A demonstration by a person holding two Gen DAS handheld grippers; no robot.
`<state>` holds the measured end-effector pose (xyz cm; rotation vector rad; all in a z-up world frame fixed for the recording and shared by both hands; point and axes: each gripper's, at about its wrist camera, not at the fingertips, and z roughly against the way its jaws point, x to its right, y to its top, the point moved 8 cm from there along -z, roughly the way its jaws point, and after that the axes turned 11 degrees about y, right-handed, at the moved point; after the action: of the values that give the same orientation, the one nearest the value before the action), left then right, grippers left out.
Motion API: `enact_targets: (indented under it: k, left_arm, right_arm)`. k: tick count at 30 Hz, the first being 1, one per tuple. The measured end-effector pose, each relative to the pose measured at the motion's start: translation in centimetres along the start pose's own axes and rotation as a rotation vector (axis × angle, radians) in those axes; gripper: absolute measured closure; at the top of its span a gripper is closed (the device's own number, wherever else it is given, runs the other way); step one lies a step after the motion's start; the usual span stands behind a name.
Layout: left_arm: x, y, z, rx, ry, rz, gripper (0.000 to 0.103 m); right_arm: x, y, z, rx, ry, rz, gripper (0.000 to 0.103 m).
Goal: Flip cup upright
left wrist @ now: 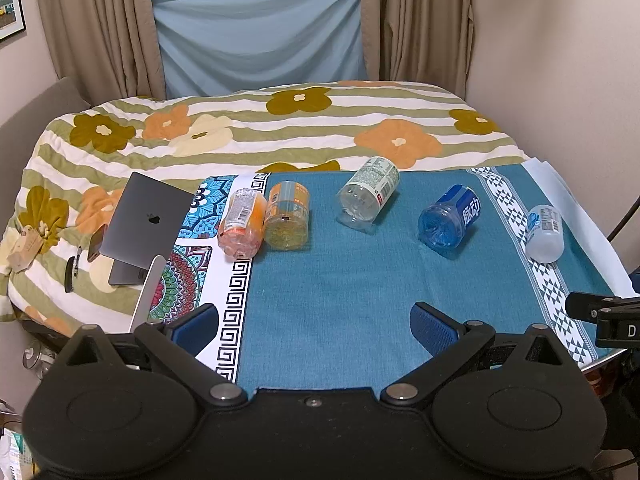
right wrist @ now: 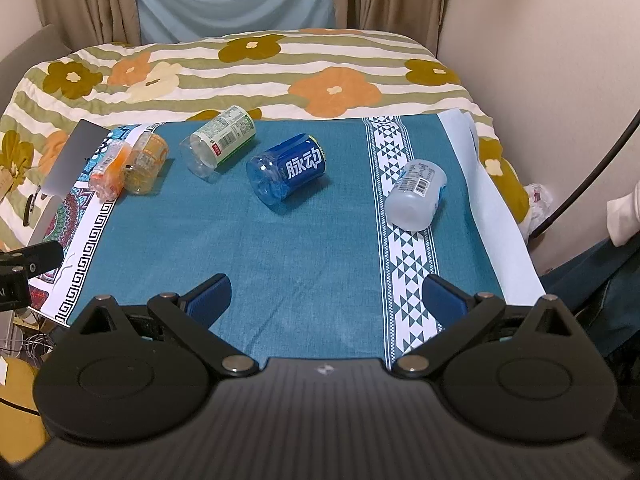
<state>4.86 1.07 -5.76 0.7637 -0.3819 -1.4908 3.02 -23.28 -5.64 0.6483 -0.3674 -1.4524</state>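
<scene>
Several cut-bottle cups lie on their sides on a teal cloth (left wrist: 340, 280). From left: an orange-pink cup (left wrist: 241, 224), a yellow-orange cup (left wrist: 287, 216), a clear green-labelled cup (left wrist: 368, 196), a blue cup (left wrist: 450, 216), a frosted white cup (left wrist: 545, 234). The right wrist view shows the same cups: orange-pink cup (right wrist: 108, 174), yellow-orange cup (right wrist: 146, 164), green-labelled cup (right wrist: 220, 140), blue cup (right wrist: 286, 168), white cup (right wrist: 418, 194). My left gripper (left wrist: 314, 328) is open and empty near the cloth's front edge. My right gripper (right wrist: 326, 296) is open and empty, well short of the cups.
A grey laptop (left wrist: 146, 224) and a phone (left wrist: 96, 246) rest on the flowered bedspread (left wrist: 280, 128) left of the cloth. Curtains (left wrist: 100, 28) and a wall (left wrist: 560, 60) stand behind the bed. The other gripper's body (left wrist: 608, 316) shows at the right edge.
</scene>
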Motion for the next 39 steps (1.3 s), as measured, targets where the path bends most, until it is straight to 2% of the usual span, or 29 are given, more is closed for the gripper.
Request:
enact_targets:
  k: [31,39]
  left_arm:
    - [0.11,0.32,-0.09,-0.001,0.003,0.001,0.0]
    - [0.35,0.39,-0.76,-0.023,-0.002,0.003,0.0]
  right_arm:
    - [0.49,0.2,0.17,0.007,-0.006,-0.004,0.0]
    - [0.99,0.12,-0.19,-0.001,-0.022,-0.02,0.0]
